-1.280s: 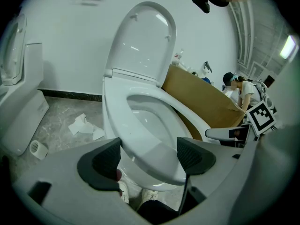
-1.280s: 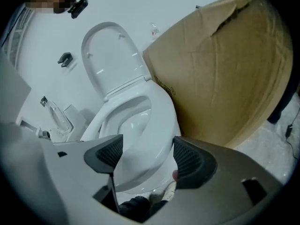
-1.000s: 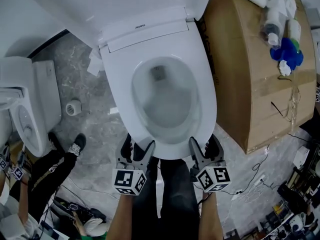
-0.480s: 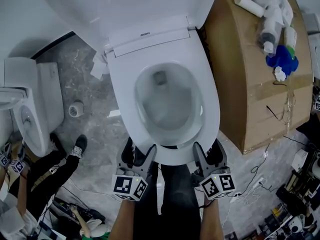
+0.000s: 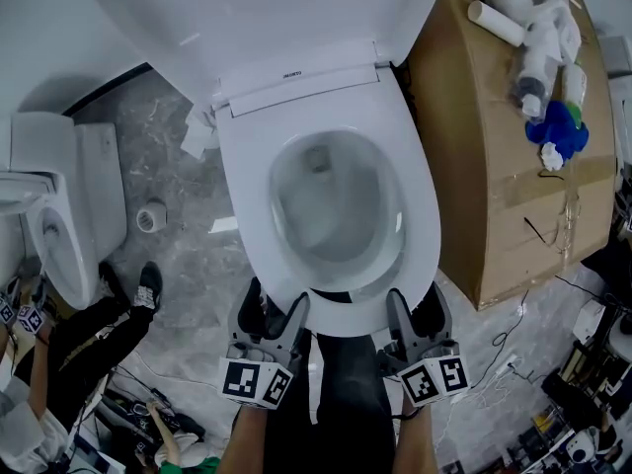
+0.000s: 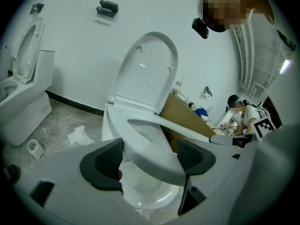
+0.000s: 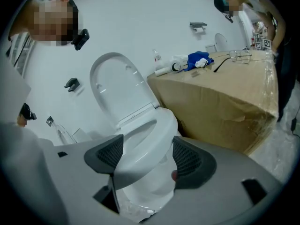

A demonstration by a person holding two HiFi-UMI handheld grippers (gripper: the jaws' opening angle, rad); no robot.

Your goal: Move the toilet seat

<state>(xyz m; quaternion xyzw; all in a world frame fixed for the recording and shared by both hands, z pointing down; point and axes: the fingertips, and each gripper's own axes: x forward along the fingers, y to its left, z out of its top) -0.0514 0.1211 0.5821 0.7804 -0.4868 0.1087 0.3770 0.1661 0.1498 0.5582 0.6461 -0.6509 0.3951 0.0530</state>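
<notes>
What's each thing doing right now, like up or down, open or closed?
toilet lid: up, leaning back.
toilet seat: front edge tilted up, held.
left gripper: shut on the toilet seat's front edge.
right gripper: shut on the toilet seat's front edge.
second toilet: lid up.
cardboard box: closed.

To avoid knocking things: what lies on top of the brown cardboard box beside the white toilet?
White tubes and bottles, a crumpled blue bundle and a thin dark wire. Anything beneath that pile is covered.
</notes>
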